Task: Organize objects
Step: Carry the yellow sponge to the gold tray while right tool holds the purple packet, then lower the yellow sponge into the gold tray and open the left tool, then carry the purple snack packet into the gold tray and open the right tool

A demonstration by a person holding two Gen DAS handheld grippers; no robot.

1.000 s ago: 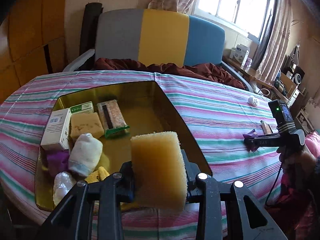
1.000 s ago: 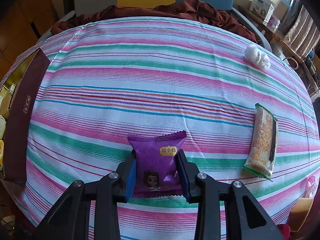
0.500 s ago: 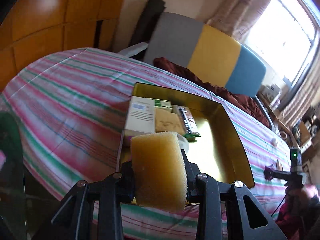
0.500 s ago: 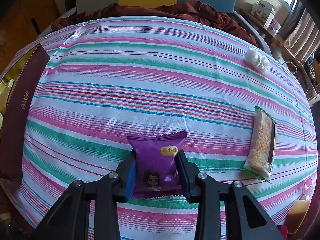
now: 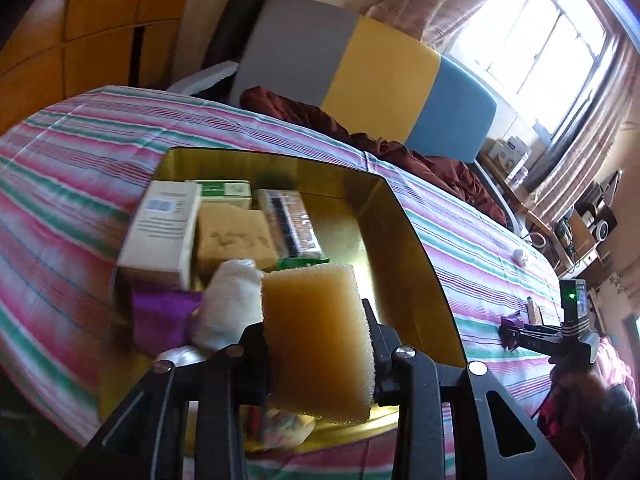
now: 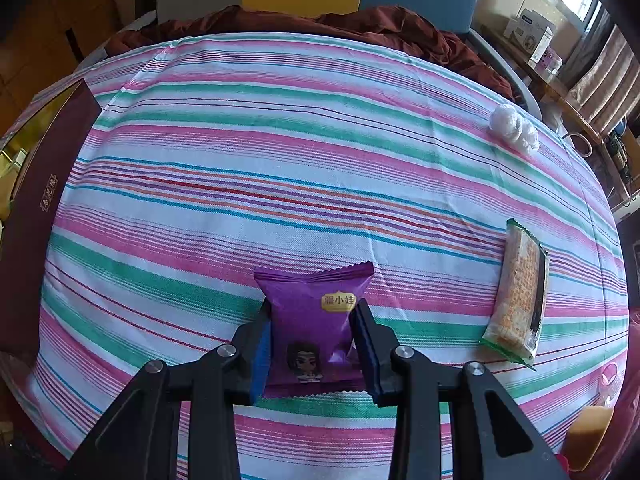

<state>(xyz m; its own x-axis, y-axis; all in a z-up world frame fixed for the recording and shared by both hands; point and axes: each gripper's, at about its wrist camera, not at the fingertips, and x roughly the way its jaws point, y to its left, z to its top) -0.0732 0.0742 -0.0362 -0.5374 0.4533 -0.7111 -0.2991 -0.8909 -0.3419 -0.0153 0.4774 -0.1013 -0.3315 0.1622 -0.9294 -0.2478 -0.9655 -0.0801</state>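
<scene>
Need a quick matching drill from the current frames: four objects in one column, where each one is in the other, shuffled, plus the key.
Objects
1. yellow sponge
2. purple snack packet
3. cracker pack
4. white box

Places
A. lying on the striped tablecloth, nothing touching it
B. clamped in the left tongs above the gold tray
C. inside the gold tray, along its left side
D. clamped in the right tongs

Pairs: 1-B, 2-D, 3-A, 4-C
</scene>
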